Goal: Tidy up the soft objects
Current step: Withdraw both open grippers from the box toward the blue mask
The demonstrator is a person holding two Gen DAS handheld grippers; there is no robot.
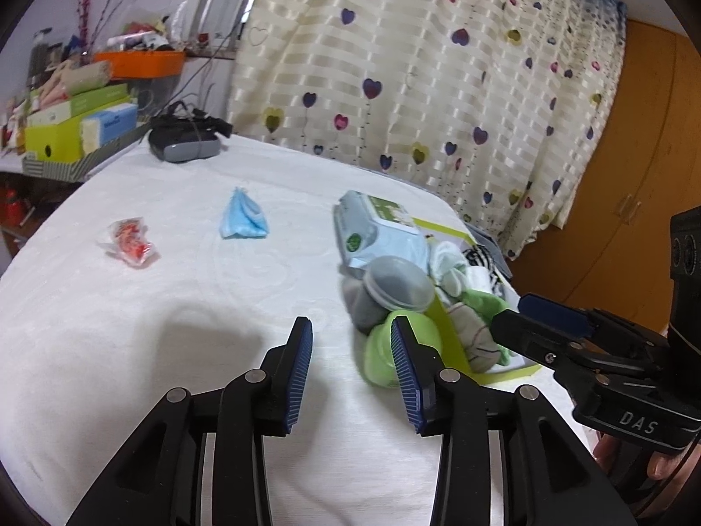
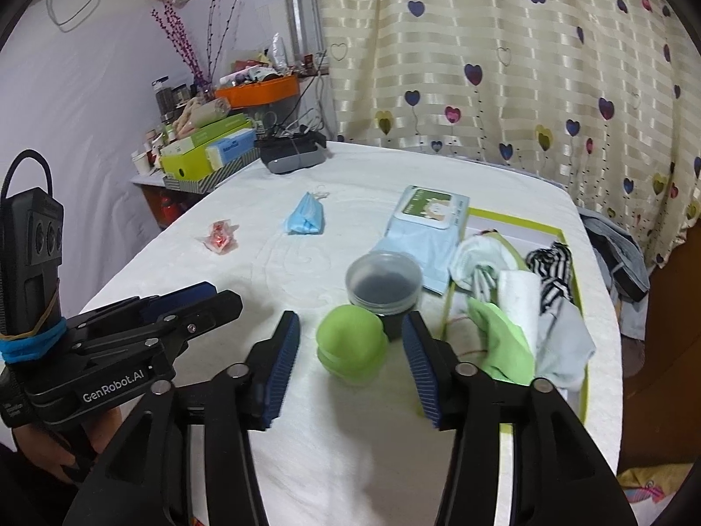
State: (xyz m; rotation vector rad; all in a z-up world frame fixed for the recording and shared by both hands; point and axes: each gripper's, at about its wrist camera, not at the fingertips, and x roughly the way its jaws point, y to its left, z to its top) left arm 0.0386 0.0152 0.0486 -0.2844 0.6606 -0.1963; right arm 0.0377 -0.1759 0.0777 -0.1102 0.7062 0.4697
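A green rolled sock (image 2: 350, 346) lies on the white-covered table (image 2: 306, 438), between the fingers of my right gripper (image 2: 350, 315), which is open with its pads clear of the sock. Behind the sock stands a clear plastic tub (image 2: 383, 282) with something dark inside. A lime-rimmed tray (image 2: 580, 302) to the right holds several socks and cloths. My left gripper (image 1: 350, 322) is open over bare cloth, with the green sock (image 1: 379, 361) just past its right finger. A blue face mask (image 2: 306, 219) and a red wrapper (image 2: 220, 236) lie farther back.
A pack of wet wipes (image 2: 427, 223) leans on the tray's far corner. A grey headset (image 2: 293, 155) sits at the table's back edge, with stacked boxes (image 2: 206, 158) on a side table beyond. A heart-patterned curtain (image 2: 504, 65) hangs behind.
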